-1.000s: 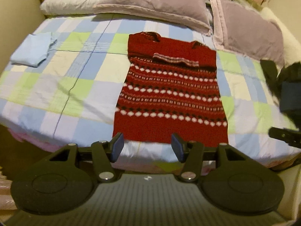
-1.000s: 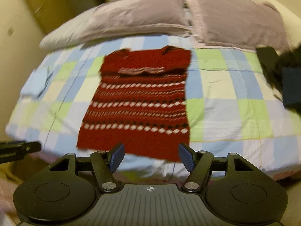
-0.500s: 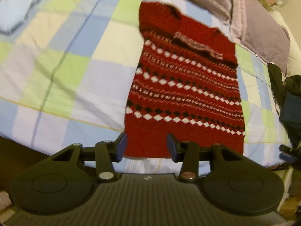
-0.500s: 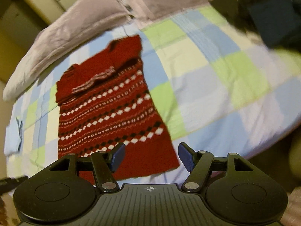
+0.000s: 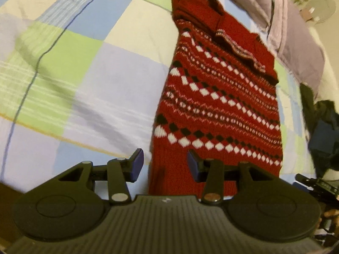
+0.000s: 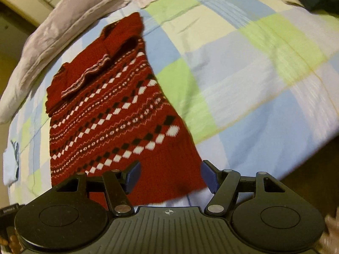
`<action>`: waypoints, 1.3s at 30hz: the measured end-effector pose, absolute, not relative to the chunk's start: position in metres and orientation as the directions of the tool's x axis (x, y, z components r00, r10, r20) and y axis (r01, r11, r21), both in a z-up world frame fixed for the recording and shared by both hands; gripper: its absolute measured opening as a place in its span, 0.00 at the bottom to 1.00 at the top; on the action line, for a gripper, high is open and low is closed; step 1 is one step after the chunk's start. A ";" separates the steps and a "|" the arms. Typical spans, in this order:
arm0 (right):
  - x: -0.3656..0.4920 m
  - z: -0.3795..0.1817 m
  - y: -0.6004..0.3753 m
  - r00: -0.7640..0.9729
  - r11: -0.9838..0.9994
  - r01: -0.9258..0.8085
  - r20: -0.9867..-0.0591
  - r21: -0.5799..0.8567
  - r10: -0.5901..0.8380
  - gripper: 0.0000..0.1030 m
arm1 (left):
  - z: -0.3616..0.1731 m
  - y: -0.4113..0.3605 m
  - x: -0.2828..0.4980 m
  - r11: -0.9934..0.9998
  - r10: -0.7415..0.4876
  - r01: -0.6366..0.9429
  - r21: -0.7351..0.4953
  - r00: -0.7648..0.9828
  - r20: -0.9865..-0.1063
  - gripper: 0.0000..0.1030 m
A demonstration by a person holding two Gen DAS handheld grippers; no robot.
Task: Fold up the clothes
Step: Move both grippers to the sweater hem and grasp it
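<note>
A red knit sweater (image 5: 220, 97) with white and black diamond bands lies flat on the checked bedspread (image 5: 89, 69), sleeves folded across its top. My left gripper (image 5: 165, 165) is open, its fingers straddling the sweater's near left hem corner. In the right wrist view the sweater (image 6: 110, 110) runs up to the left. My right gripper (image 6: 170, 174) is open over the near right hem corner. Neither gripper holds anything.
Mauve pillows (image 5: 296, 33) lie along the head of the bed. Dark clothes (image 5: 324, 131) are piled at the right side. A light blue folded cloth (image 6: 10, 163) lies at the bed's left edge. The bed's near edge drops off just below the hem.
Both grippers have moved down and forward to the sweater's hem, left to the left corner and right to the right corner. Both stay open. The sweater has not moved.
</note>
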State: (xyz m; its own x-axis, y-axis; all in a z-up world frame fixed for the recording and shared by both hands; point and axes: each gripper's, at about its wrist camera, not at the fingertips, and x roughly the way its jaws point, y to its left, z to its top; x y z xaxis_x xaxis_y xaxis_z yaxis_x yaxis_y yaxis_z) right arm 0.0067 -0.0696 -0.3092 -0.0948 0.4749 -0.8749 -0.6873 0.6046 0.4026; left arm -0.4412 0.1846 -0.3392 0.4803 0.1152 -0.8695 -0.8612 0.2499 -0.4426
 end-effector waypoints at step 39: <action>0.076 -0.434 -0.087 -0.465 0.293 -0.419 -0.480 0.859 0.744 0.21 | -0.457 0.191 -0.467 0.210 0.078 -0.464 -0.860 0.885 -0.458 0.14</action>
State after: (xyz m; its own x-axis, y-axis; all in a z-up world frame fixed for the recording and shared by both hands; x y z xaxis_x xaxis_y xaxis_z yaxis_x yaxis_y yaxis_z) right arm 0.0764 -0.0865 -0.4337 -0.4646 0.7439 -0.4804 -0.4195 0.2929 0.8592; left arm -0.4674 0.1908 -0.4572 0.8853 0.0785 -0.4584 -0.4642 0.2103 -0.8604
